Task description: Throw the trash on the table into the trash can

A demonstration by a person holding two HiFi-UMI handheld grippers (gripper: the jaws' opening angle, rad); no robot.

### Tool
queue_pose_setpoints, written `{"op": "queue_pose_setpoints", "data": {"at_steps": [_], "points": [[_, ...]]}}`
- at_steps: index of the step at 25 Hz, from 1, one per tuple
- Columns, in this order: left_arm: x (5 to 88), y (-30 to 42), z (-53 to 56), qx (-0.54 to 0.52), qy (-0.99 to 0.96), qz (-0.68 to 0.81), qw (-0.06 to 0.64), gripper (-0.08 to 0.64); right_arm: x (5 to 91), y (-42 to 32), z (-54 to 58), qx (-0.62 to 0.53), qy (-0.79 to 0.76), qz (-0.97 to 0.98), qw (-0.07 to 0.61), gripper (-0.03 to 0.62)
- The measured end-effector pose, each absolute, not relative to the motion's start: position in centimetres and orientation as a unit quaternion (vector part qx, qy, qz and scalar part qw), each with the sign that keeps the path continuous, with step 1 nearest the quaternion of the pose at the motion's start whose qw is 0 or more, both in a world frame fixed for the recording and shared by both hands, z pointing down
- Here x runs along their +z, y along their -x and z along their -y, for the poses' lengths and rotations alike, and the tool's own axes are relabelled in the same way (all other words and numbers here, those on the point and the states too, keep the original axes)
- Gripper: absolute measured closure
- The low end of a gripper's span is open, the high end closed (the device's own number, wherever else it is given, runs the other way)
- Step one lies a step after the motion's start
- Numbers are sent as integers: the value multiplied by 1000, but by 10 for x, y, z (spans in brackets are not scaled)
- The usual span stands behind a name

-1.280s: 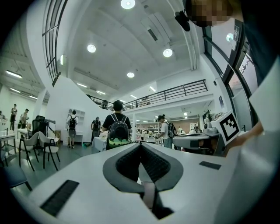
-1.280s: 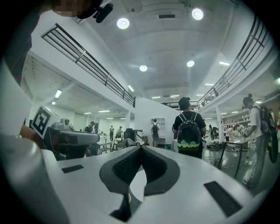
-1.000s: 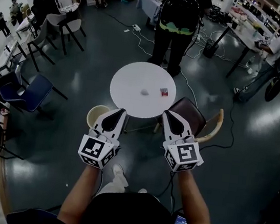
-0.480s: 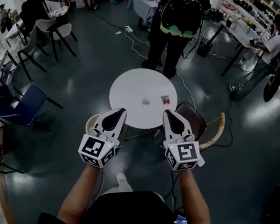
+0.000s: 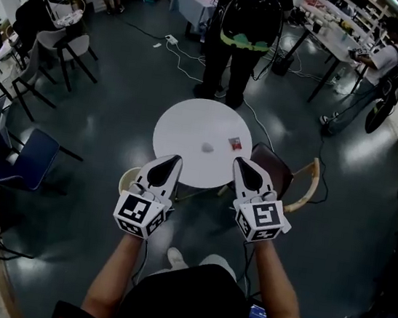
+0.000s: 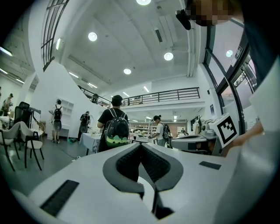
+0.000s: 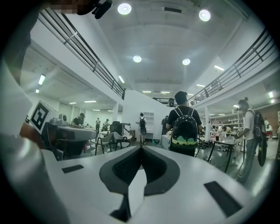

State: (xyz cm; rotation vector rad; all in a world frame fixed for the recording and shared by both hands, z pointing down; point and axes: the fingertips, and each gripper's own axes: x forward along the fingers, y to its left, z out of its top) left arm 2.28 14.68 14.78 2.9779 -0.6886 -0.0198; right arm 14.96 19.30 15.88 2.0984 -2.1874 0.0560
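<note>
A round white table stands ahead of me in the head view. On it lie a small crumpled pale scrap and a small red wrapper. A beige trash can stands on the floor at the table's near left, partly hidden behind my left gripper. That gripper is shut and empty, its tip at the table's near edge. My right gripper is also shut and empty, over the table's near right edge. Both gripper views look level across the room, with the jaws closed.
A person with a black backpack stands just beyond the table. A dark brown chair sits at the table's right. A blue chair stands at left. Cables run across the floor. Work tables and other people fill the far edges.
I have stepped closer: the table and trash can have drawn nearer to both grippers, and the can is more hidden by the left one. Both grippers stay shut.
</note>
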Motion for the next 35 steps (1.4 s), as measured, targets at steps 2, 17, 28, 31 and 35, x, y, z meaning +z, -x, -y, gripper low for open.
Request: {"op": "queue_pose_setpoints", "data": {"at_steps": [2, 17, 28, 31, 35], "points": [[152, -20, -141, -4, -974, 221, 45, 545, 166, -146, -188, 22, -693, 718, 60, 574], [194, -55, -114, 21, -974, 213, 77, 545, 217, -189, -168, 64, -703, 703, 87, 574], [218, -125, -80, 55, -968, 226, 96, 545, 265, -267, -117, 111, -681, 716, 108, 574], [232, -140, -68, 67, -964, 234, 103, 545, 283, -289, -100, 124, -674, 719, 111, 574], [253, -155, -51, 87, -958, 245, 118, 545, 315, -313, -78, 150, -666, 719, 130, 574]]}}
